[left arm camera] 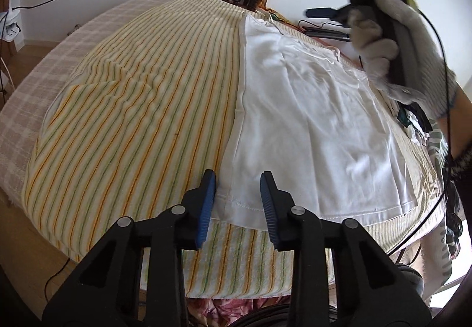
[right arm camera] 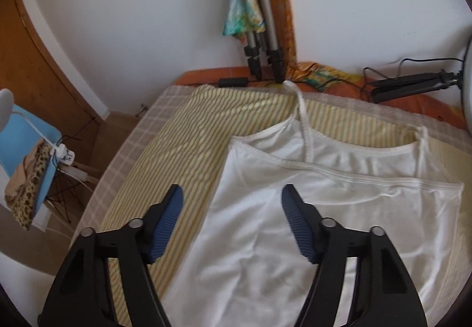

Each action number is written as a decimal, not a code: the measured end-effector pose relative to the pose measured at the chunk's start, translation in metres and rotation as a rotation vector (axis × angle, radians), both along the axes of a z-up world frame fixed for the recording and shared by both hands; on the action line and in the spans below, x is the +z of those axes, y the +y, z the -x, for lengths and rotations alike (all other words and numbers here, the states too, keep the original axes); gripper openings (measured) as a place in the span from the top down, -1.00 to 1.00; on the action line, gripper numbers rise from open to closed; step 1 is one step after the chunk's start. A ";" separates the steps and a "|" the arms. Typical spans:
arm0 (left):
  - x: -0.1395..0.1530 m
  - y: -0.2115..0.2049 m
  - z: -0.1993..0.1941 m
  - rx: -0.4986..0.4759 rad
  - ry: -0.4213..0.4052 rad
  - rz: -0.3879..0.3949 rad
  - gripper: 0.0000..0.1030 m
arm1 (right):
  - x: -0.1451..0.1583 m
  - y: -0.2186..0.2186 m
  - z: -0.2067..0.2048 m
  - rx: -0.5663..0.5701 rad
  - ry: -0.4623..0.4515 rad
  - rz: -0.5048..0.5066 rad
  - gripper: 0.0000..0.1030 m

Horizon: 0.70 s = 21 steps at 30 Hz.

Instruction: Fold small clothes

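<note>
Left gripper [left arm camera: 237,197] was spread, straddling hem corner of white camisole [left arm camera: 309,108]; right gripper [right arm camera: 231,219] spread over top edge. Best bet: pinch both layers, keep edge taut.

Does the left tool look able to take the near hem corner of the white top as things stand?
Probably yes. The left tool straddles the hem corner of the white top, its pads not yet pressing, and nothing lies over that corner.

Soft daylight — fisheye-warped edges, slight motion blur.
</note>
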<state>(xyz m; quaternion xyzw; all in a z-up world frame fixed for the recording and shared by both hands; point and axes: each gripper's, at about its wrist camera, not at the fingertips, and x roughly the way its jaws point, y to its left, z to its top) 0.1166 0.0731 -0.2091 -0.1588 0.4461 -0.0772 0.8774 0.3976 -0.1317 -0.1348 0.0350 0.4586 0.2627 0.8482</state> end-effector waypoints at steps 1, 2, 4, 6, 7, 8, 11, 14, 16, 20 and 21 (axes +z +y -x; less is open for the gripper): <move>0.000 0.000 -0.001 -0.003 -0.002 0.004 0.42 | -0.004 0.009 -0.005 0.010 0.017 0.010 -0.06; -0.001 -0.001 -0.002 -0.004 -0.004 0.003 0.45 | -0.009 0.019 -0.011 0.022 0.032 0.019 -0.04; -0.001 -0.003 -0.004 -0.008 -0.010 -0.007 0.54 | -0.019 0.034 -0.019 0.028 0.048 0.049 0.06; -0.002 -0.003 -0.004 -0.004 -0.016 -0.019 0.69 | -0.028 0.048 -0.028 0.029 0.073 0.070 0.20; -0.003 -0.003 -0.005 -0.002 -0.018 -0.015 0.72 | -0.034 0.053 -0.033 0.027 0.086 0.076 0.27; -0.003 -0.002 -0.004 -0.002 -0.020 -0.007 0.78 | -0.038 0.057 -0.037 0.022 0.096 0.082 0.29; -0.005 0.001 -0.006 -0.004 -0.018 0.025 0.81 | -0.047 0.072 -0.047 0.012 0.090 0.140 0.31; -0.004 0.002 -0.007 -0.011 -0.023 0.045 0.83 | -0.057 0.081 -0.056 0.008 0.084 0.196 0.43; -0.004 0.002 -0.008 -0.017 -0.023 0.061 0.84 | -0.061 0.083 -0.060 0.006 0.097 0.201 0.55; 0.002 -0.002 -0.007 -0.029 -0.039 0.084 0.85 | -0.074 0.087 -0.067 -0.002 0.099 0.270 0.87; 0.004 -0.003 -0.006 -0.033 -0.043 0.084 0.85 | -0.073 0.087 -0.067 0.001 0.090 0.265 0.90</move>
